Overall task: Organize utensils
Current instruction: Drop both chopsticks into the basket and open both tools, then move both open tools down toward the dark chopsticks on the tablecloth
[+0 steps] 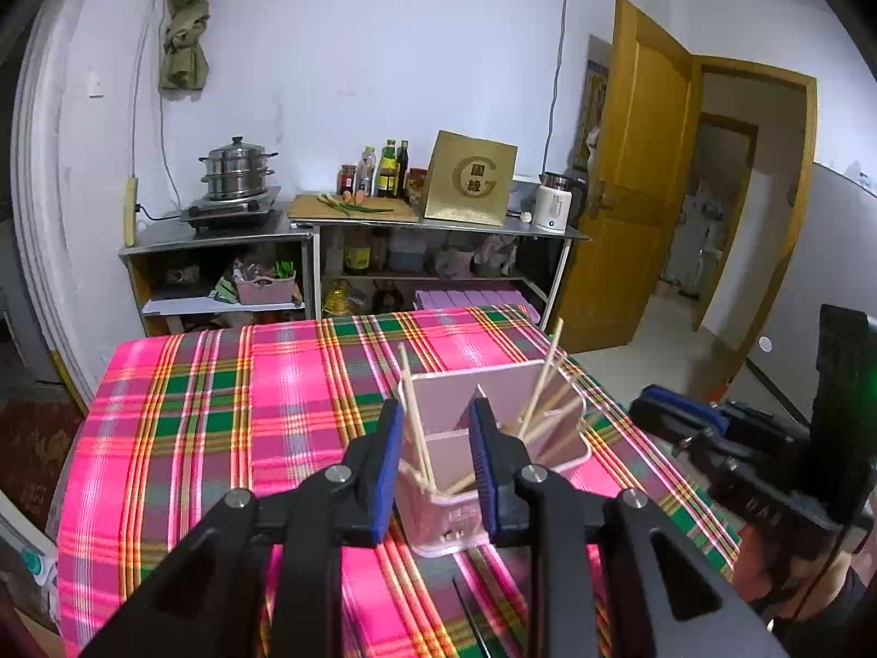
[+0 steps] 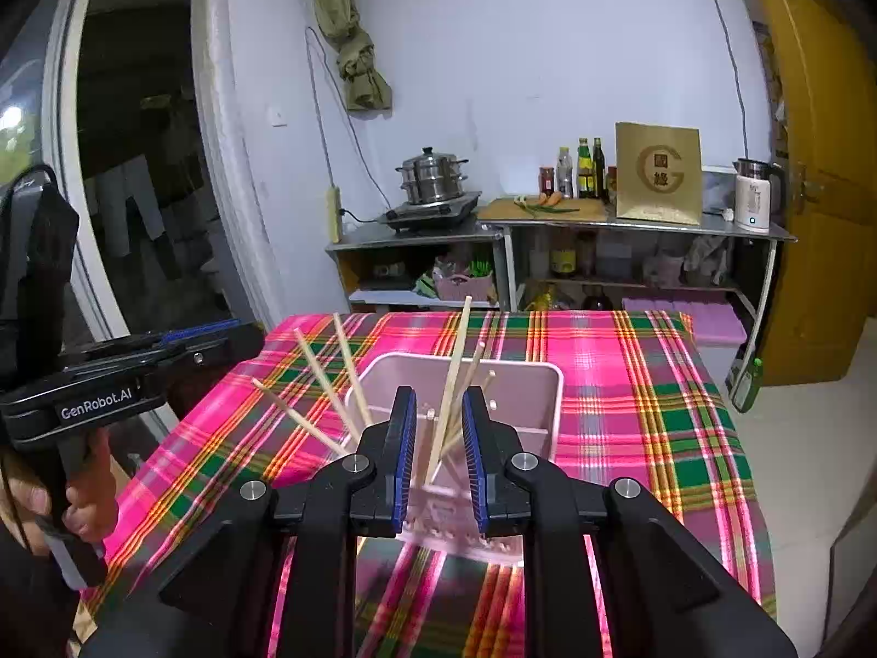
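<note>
Behind the worktop [image 1: 230, 400] I saw steel shelving [image 1: 219, 236] against a white wall, carrying a stacked steel steamer [image 1: 237, 170] on a small stove, a cutting board [image 1: 351, 207] with greens, several sauce bottles [image 1: 386, 170], a gold box [image 1: 471, 178] and a white kettle [image 1: 553, 205]. A yellow wooden door [image 1: 636, 175] stood open to the right.

Over the worktop lay a glossy plaid cloth in pink, green and orange. On it stood the holder [image 1: 548, 384], a pale pink plastic box with rounded corners and inner dividers. Thin pale wooden chopsticks [image 1: 548, 367] leaned in it at scattered angles, some fanning out past the rim.

My left gripper [image 1: 436, 452] sat over the near left part of the holder, its blue ribbed fingers [image 1: 386, 466] parted and pressing on nothing; one chopstick rose in the gap between them, with no contact that I could make out. From the right wrist view my right gripper [image 2: 437, 458] hung over the holder's near edge, fingers likewise released, with a couple of chopsticks standing in the gap and none clamped. The left gripper showed at that view's left edge, held by a hand [image 2: 77, 504]. A dark thin rod [image 1: 466, 614] lay on the cloth just in front of the holder.
</note>
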`<action>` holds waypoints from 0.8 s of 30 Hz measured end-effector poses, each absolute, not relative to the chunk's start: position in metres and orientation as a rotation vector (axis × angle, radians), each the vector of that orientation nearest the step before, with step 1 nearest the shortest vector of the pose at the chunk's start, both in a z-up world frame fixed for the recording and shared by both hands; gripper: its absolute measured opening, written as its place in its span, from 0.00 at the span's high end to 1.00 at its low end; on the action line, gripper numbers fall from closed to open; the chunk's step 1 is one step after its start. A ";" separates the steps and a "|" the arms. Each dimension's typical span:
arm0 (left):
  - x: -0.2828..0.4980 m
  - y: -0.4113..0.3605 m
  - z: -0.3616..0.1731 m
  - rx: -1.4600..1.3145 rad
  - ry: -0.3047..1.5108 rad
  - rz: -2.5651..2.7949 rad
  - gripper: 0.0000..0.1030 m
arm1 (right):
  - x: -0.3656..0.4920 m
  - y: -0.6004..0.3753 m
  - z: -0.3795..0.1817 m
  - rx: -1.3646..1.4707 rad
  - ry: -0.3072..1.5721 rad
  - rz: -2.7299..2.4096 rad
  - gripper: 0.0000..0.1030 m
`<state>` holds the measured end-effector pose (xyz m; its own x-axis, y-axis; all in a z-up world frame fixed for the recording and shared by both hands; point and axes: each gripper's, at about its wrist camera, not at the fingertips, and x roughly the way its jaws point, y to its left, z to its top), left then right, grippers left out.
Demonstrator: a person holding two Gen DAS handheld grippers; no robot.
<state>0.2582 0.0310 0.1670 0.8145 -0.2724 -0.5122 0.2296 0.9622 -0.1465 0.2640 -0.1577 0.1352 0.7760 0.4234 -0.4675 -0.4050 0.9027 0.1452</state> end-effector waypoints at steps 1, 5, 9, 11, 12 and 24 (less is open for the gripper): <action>0.251 0.033 0.165 -0.081 0.555 -0.266 0.74 | 0.254 -0.162 0.136 0.041 0.504 0.448 0.83; 0.218 0.039 0.155 -0.082 0.538 -0.242 0.74 | 0.223 -0.171 0.131 0.043 0.487 0.456 0.83; 0.188 0.045 0.136 -0.097 0.552 -0.227 0.74 | 0.192 -0.175 0.119 0.044 0.495 0.463 0.83; 0.177 0.047 0.126 -0.105 0.561 -0.223 0.73 | 0.177 -0.177 0.112 0.041 0.498 0.466 0.83; 0.169 0.048 0.119 -0.110 0.568 -0.221 0.73 | 0.169 -0.178 0.107 0.044 0.502 0.467 0.83; 0.109 0.049 0.070 -0.109 0.617 -0.185 0.73 | 0.116 -0.191 0.072 0.067 0.561 0.466 0.83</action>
